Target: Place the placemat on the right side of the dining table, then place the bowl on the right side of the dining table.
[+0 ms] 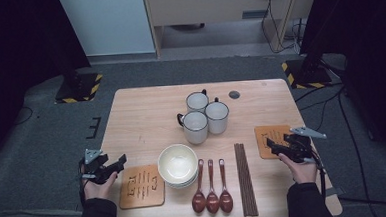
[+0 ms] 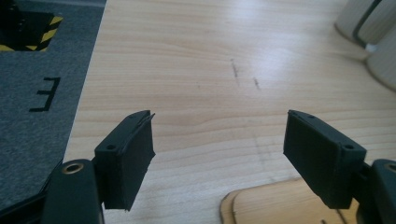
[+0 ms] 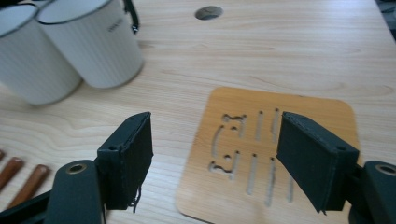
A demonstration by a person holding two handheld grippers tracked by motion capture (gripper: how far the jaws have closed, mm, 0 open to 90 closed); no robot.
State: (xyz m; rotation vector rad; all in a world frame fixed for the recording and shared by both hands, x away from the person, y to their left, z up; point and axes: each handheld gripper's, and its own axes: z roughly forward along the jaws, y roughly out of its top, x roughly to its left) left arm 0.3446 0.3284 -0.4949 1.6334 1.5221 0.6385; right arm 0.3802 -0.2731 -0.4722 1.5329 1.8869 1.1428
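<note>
1. A wooden table [image 1: 146, 111] stands on grey carpet, with black stands on striped bases behind it.
2. The left gripper [image 1: 115, 165] hovers beside the near-left coaster [image 1: 141, 186], jaws apart, holding nothing.
3. The right gripper [image 1: 274, 145] hangs over the right coaster [image 3: 275, 154], jaws wide and empty.
4. Three mugs [image 1: 204, 115], a bowl [image 1: 177, 164], spoons [image 1: 211, 187] and chopsticks [image 1: 245, 178] lie between them.
5. An "E" [image 2: 46, 93] marks the carpet; the mug lettering is too small to read.
</note>
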